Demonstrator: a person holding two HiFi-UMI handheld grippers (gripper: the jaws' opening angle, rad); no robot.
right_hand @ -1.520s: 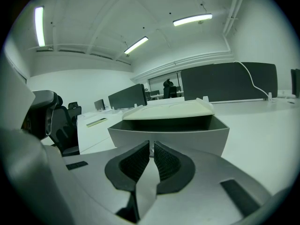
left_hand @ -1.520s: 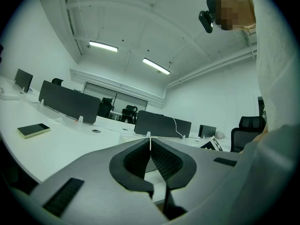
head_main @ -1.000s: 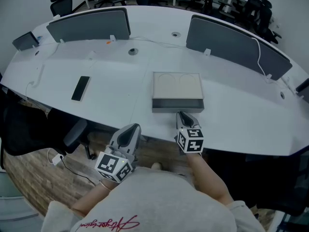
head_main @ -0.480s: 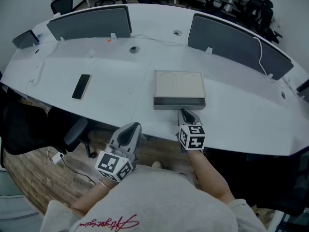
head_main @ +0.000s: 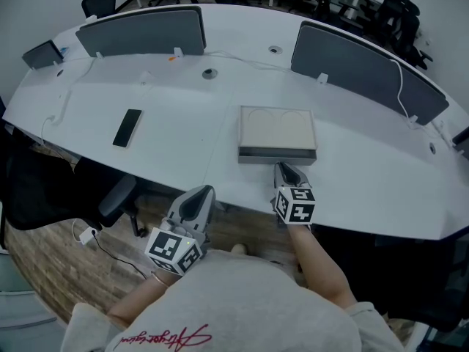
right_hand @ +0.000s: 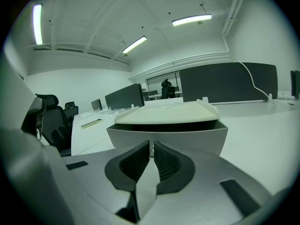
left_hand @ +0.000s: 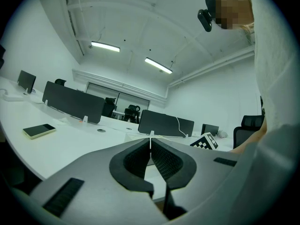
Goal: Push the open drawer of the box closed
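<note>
- The box sits on the white desk near the front edge, its long side running left to right.
- Its drawer faces the person. In the right gripper view a dark gap shows under the lid, so it looks slightly open.
- The right tool points straight at the drawer front. Its tips are at the front or just short of it; I cannot tell which. Its jaws are drawn almost together, with a thin slit between them and nothing held.
- The left tool hangs off the desk edge, well to the left of the box, jaws closed and empty.
- The push should run straight away from the person. The right tool is nearer and already lined up.
</note>
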